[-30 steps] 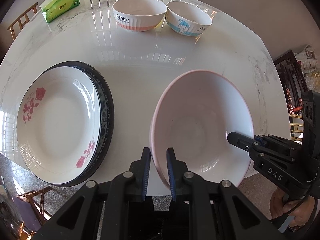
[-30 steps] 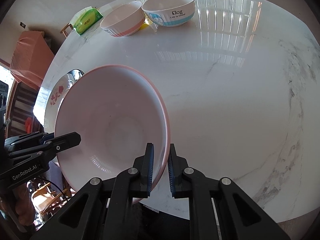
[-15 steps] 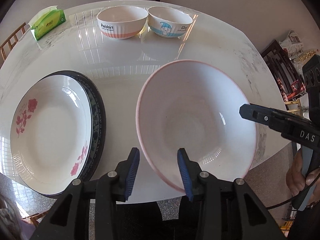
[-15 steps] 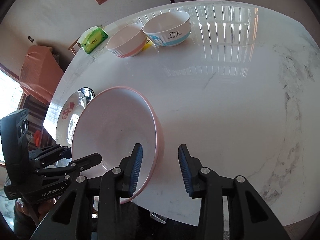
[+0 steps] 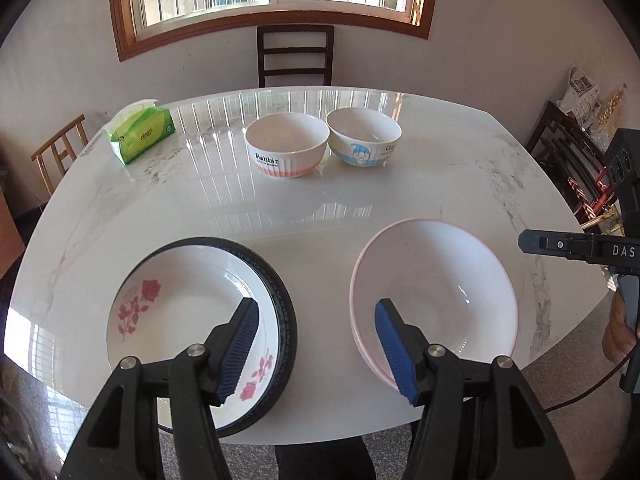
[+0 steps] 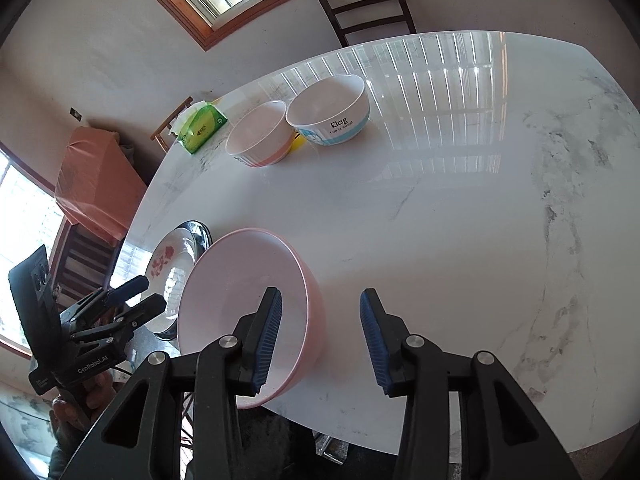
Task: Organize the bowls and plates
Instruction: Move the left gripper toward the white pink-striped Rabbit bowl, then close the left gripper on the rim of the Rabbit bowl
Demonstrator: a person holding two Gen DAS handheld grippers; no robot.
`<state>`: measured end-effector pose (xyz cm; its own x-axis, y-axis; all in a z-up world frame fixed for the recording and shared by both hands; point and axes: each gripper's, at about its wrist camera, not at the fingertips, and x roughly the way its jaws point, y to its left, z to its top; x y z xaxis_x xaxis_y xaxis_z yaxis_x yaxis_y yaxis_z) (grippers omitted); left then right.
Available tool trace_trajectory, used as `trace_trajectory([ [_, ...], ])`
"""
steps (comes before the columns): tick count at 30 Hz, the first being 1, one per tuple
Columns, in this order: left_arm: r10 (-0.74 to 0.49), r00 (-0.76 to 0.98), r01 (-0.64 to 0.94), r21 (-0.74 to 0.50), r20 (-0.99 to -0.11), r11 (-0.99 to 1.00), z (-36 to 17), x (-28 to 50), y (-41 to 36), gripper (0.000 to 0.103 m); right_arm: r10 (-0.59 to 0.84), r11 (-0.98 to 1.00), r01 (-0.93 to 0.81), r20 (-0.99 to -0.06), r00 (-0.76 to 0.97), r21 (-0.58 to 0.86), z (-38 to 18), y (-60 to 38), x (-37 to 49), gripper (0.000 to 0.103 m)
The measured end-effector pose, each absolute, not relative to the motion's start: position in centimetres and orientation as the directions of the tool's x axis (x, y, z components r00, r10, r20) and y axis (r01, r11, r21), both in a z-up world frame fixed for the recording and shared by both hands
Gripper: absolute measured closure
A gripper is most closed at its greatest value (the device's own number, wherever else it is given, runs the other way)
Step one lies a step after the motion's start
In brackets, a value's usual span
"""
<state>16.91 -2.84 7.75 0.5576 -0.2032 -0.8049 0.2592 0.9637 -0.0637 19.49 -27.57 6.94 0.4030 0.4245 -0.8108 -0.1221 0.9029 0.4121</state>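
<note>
Left tongs (image 5: 316,346) open wide, jaws have just been opening, nothing between the pads; only desk surface shows in the gap. Right tongs (image 6: 320,340) part open, jaws just been opening too, nothing gripped; the pink bowl's near rim sits under the left pad, not pinched.

Large pink bowl (image 5: 434,294) rests upright on the white marble desk (image 5: 360,208), just right of the left tongs, its rim behind the right blue pad. In the right wrist view the same bowl (image 6: 240,300) lies left of the right tongs, near the desk's front edge.

Rose-print white plate (image 5: 180,308) sits stacked on a dark-rimmed plate (image 5: 286,300), just left of the left tongs, left pad overlapping it in view. Plates and pink bowl are apart, bare desk between.

Well ahead of both tongs, at the far side: pink-striped "Rabbit" bowl (image 5: 286,150) and blue "Dog" bowl (image 5: 364,142), side by side, touching or nearly. Green tissue pack (image 5: 140,134) far left of them. Dark chair (image 5: 295,56) behind the desk.

Right tongs also show at the right edge of the left view (image 5: 560,245), held by a hand (image 5: 618,338).
</note>
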Motion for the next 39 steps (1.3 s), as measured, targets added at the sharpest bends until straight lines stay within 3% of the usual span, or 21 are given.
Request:
trace_trajectory([
  [8,-0.16,0.749,0.284,0.093,-0.643,0.954,8.7,14.8,-3.2,0.041,0.426,0.903,-0.156,-0.8,0.422,0.399,7.9,-26.1,19.8,0.06],
  [12,-0.139,0.746,0.273,0.107,-0.652,0.956,8.6,15.5,-2.9,0.041,0.453,0.889,-0.153,-0.787,0.42,0.431,8.3,-25.0,20.2,0.054],
  [22,-0.105,0.744,0.258,0.138,-0.66,0.956,8.2,17.6,-1.6,0.041,0.499,0.866,-0.155,-0.793,0.351,0.476,8.6,-21.6,23.4,0.053],
  [39,-0.273,0.496,0.203,-0.196,-0.824,0.959,7.6,32.9,3.8,0.041,0.481,0.858,0.048,-0.832,0.276,0.512,5.6,-17.7,34.2,0.051],
])
